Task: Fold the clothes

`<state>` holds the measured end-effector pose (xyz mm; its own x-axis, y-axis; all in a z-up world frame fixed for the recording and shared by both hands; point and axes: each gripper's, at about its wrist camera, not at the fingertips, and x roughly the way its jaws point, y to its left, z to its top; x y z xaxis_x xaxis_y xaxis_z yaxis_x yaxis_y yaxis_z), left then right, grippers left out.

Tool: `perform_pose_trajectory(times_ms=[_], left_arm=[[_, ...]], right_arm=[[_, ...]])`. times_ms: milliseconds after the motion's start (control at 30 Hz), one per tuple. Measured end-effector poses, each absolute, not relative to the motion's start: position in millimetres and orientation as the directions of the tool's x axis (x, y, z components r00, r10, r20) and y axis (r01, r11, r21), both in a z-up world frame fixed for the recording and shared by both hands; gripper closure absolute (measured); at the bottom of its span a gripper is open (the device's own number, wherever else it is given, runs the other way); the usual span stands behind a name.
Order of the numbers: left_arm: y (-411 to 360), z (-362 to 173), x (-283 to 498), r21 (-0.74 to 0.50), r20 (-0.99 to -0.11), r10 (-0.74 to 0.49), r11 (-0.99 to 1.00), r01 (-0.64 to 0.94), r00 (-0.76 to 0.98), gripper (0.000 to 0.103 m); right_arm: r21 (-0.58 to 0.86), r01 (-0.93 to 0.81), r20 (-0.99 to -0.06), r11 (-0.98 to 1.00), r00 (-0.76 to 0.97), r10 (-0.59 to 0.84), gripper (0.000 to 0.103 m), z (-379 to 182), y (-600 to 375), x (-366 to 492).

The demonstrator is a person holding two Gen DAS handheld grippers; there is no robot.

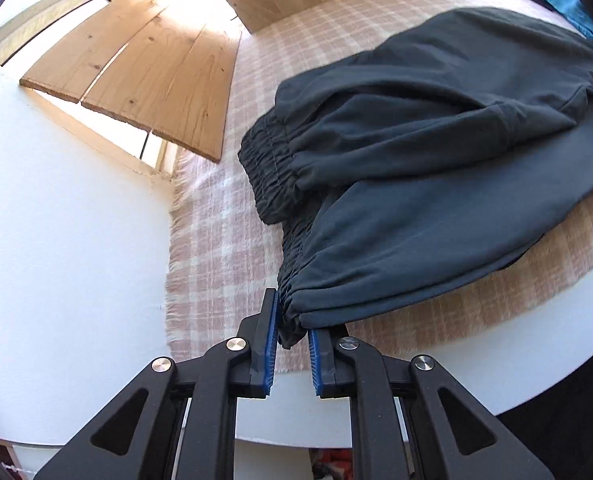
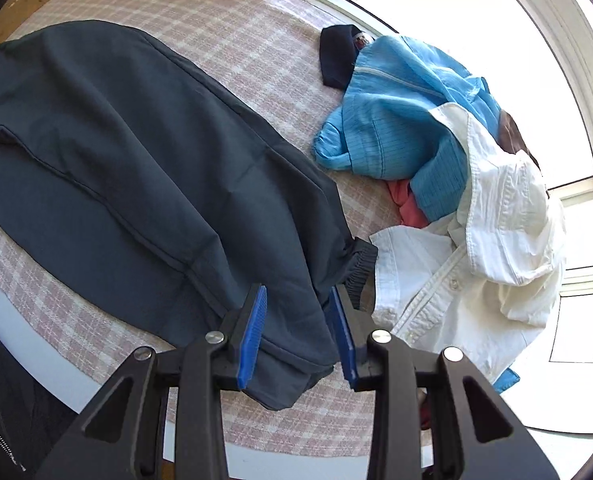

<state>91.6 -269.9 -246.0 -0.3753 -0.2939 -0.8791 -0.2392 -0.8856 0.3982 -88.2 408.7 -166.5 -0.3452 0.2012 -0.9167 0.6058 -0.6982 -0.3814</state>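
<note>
Dark grey trousers lie folded on a pink checked cloth over a white table. Their elastic cuffs point toward my left gripper, whose blue pads stand a little apart around the lower cuff's corner; the fabric touches the left pad. In the right wrist view the trousers spread to the left, and my right gripper stands open with the trousers' near edge lying between its fingers, not pinched.
A heap of clothes lies right of the trousers: a blue shirt, a white shirt, something red and a dark piece. Wooden boards and a window stand beyond the table. The white table edge is close.
</note>
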Motion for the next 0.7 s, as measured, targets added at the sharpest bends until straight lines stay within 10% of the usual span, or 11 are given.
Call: perform_pose_trajectory(times_ms=[333, 700], left_arm=[[-307, -237, 99, 0.31, -0.93, -0.24, -0.92, -0.242, -0.28, 0.077], [-339, -220, 15, 0.023, -0.96, 0.014, -0.991, -0.129, -0.28, 0.06]], right_arm=[[-0.547, 0.424, -0.836, -0.722, -0.231, 0.498, 0.07, -183, 517, -92], [-0.211, 0.698, -0.927, -0.685, -0.364, -0.086, 0.057, -140, 292, -47]])
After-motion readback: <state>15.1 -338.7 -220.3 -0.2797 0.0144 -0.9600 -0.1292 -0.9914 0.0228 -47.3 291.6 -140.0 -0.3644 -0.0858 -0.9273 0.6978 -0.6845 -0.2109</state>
